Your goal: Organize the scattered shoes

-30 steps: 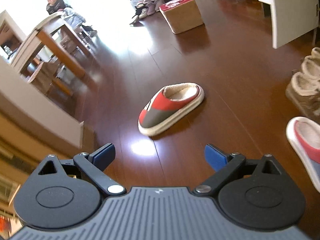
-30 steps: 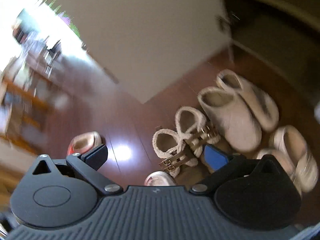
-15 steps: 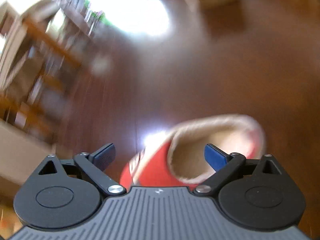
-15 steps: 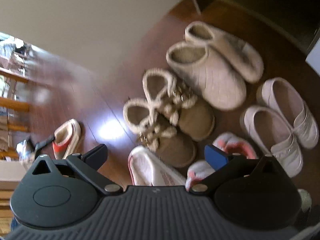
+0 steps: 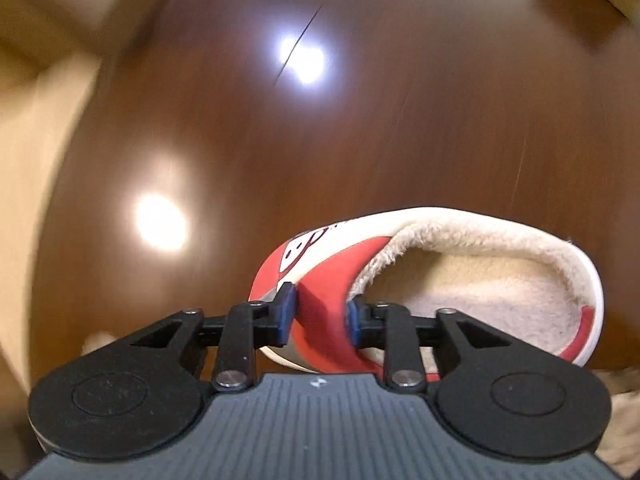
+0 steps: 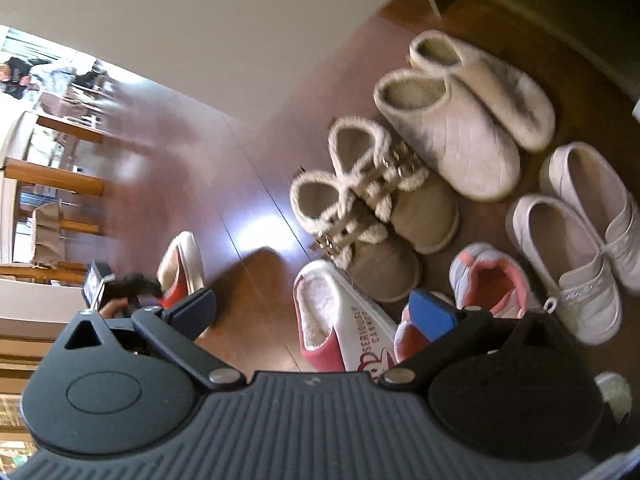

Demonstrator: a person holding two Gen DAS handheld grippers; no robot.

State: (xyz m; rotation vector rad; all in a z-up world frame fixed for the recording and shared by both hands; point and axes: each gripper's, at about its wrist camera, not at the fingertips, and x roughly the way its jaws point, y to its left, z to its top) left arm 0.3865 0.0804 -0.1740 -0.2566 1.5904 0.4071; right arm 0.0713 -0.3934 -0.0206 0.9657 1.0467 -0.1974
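A red, white and grey slipper [image 5: 460,280] with cream fleece lining lies on the dark wood floor. My left gripper [image 5: 320,316] points straight down at it, and its jaws are closing. One blue pad is on the outside of the red upper, the other inside the opening, and both touch the upper. In the right wrist view the same slipper [image 6: 182,264] sits at the left with the left gripper [image 6: 156,292] and a hand on it. My right gripper [image 6: 314,308] hangs open over a white slipper with pink lining [image 6: 340,320], holding nothing.
Paired shoes stand in rows at the right: brown fur-trimmed shoes [image 6: 360,208], beige quilted boots [image 6: 460,120], white loafers [image 6: 580,220] and a grey-pink sneaker [image 6: 492,276]. A white cabinet panel [image 6: 200,20] rises behind them. Wooden table legs [image 6: 52,176] stand far left.
My left gripper dropped down onto the red slipper and its jaws narrowed from wide open onto the upper. The right gripper tilted down over the rows of shoes, still open.
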